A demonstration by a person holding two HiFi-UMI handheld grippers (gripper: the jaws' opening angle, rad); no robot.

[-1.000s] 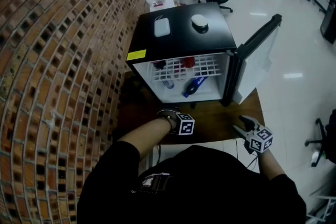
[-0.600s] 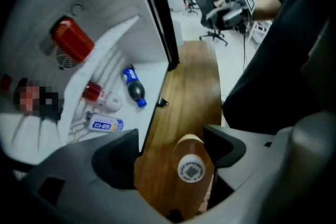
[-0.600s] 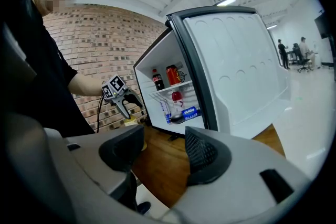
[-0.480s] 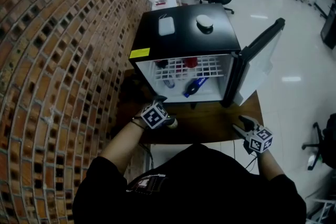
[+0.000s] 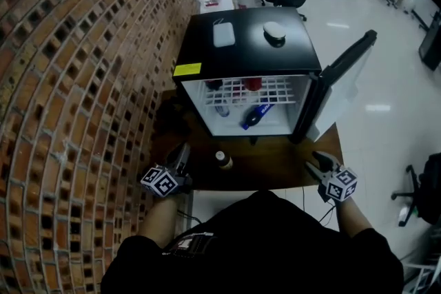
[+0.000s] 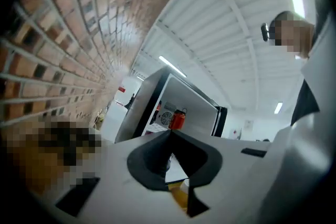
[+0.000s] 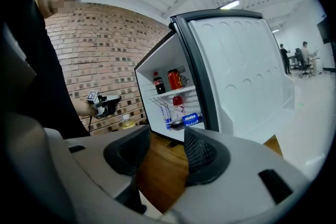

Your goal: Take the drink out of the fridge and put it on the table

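Standing upright on the worktop [image 5: 275, 163] just before the fridge's [image 5: 248, 51] open front, the drink [image 5: 222, 160] sits between the two grippers. It is nearer the left gripper [image 5: 180, 156], off its closed, empty jaws toward the fridge's hinge side. The right gripper [image 5: 318, 163], farther out below the fridge door [image 5: 344, 72], has its jaws closing on nothing. Any grip would likely come side-on, across the upright axis. The label is too small to read, and the left gripper view shows only a yellowish sliver below its tips.

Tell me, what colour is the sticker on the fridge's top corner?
Yellow. The sticker shows best in the head view.
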